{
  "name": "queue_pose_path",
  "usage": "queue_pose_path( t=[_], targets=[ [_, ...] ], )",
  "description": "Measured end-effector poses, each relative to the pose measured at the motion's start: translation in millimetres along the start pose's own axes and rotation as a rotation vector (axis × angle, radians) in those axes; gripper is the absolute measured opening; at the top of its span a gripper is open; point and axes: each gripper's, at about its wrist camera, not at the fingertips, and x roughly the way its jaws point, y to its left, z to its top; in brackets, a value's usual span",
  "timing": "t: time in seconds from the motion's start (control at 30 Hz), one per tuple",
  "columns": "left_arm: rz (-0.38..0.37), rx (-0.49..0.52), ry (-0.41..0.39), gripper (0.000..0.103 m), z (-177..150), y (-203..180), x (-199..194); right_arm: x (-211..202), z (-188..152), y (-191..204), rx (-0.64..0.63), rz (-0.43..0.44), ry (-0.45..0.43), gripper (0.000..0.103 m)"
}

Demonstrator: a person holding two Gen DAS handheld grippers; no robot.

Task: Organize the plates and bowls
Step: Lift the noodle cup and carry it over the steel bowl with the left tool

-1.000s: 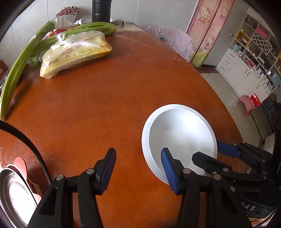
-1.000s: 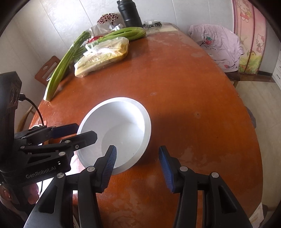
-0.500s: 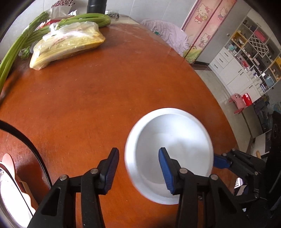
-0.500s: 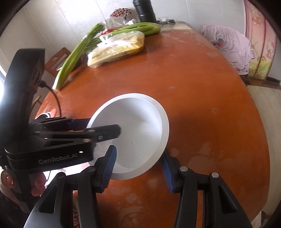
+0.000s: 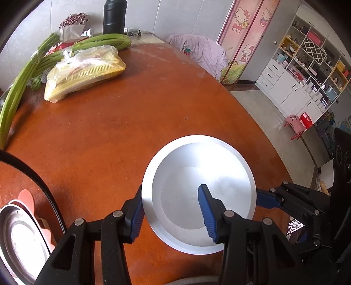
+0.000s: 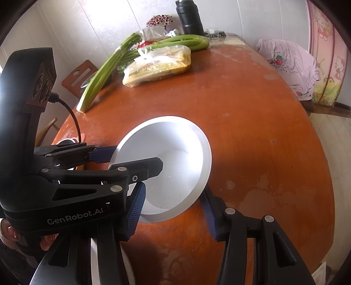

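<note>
1 white bowl (image 5: 204,193), 2 grippers straddling rim.

- Your white bowl (image 5: 210,175) looks like smooth, matt plastic or melamine; which one cannot be told.
- The table (image 5: 109,131) you work over is reddish-brown wood with a glossy lacquer, worn and blotchy near the right edge.
- Your left gripper (image 5: 170,210) and right gripper (image 6: 173,210) have matt black plastic frames, shiny metal rivets and ribbed blue rubbery pads.
- At the near left you see a steel plate (image 5: 19,241), dull and brushed.
- At the far left, the clear bag (image 5: 85,70) is thin, crinkled, glossy plastic.
- The far black bottle (image 5: 114,16) has a matt finish.
- The pink cloth (image 5: 201,52) at far right is soft, creased fabric.
</note>
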Motion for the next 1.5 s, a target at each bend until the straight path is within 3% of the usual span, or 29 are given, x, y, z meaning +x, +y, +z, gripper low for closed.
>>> queue_pose_path(
  t=[0.8,1.5],
  targets=[
    [0.039,0.003,-0.163,0.047,-64.0,-5.6,-105.6,-68.7,-37.9,71.4,-0.091,0.015,-0.116,0.053],
    [0.065,-0.007,-0.209,0.047,-112.0,-6.8,-142.8,-96.2,-77.6,109.7,-0.153,0.035,-0.149,0.053]
  ],
)
